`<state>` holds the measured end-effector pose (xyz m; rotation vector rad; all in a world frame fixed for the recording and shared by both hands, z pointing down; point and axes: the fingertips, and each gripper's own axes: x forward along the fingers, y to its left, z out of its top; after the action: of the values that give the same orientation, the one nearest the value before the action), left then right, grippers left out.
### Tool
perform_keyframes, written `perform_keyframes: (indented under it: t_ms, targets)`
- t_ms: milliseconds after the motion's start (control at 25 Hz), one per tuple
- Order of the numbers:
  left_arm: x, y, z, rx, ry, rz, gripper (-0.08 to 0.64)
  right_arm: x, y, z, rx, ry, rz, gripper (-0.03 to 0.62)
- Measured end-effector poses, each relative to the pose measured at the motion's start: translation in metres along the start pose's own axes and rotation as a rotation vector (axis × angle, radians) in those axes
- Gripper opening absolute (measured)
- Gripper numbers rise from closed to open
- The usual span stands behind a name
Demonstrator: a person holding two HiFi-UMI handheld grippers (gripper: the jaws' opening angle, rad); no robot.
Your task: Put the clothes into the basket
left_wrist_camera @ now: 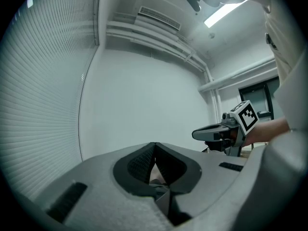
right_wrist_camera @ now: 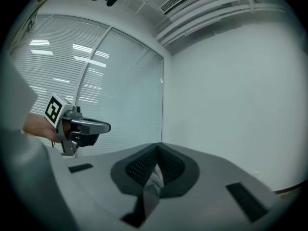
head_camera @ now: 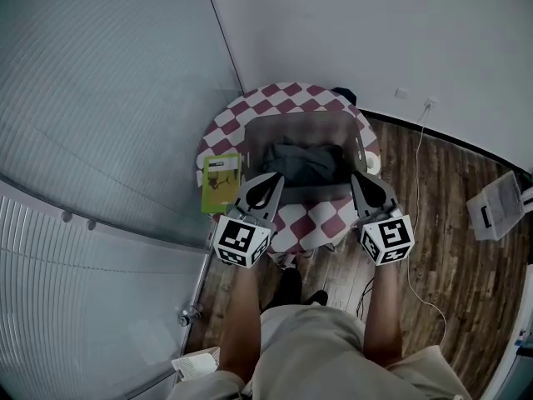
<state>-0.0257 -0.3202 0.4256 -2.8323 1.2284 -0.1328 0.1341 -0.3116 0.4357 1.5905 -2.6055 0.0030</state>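
A grey basket [head_camera: 354, 132] stands on a round table with a red-and-white checked cloth [head_camera: 250, 111]. Dark grey clothes [head_camera: 304, 163] lie bundled inside it. Both grippers are held level in front of the basket's near side, pointing away from me. My left gripper [head_camera: 270, 178] is shut with nothing in it, near the basket's front left corner. My right gripper [head_camera: 359, 177] is shut and empty too, by the front right corner. In the left gripper view the left gripper [left_wrist_camera: 154, 146] shows its pads meeting, and the right gripper [left_wrist_camera: 211, 134] hangs at the side. The right gripper [right_wrist_camera: 158, 147] looks the same in its own view.
A green booklet [head_camera: 221, 182] lies on the table's left edge and a white roll [head_camera: 372, 163] to the right of the basket. A glass wall with blinds [head_camera: 100, 140] runs along the left. On the wooden floor are a white box [head_camera: 498, 207] and a cable [head_camera: 414, 173].
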Motion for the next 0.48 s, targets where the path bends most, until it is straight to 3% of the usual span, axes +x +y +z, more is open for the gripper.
perform_keyframes:
  t_ms: [480]
  targets:
    - [0.032,0.01,0.005,-0.012,-0.021,-0.026,0.014,0.023,-0.013,-0.001,-0.021,0.059,0.008,0.021]
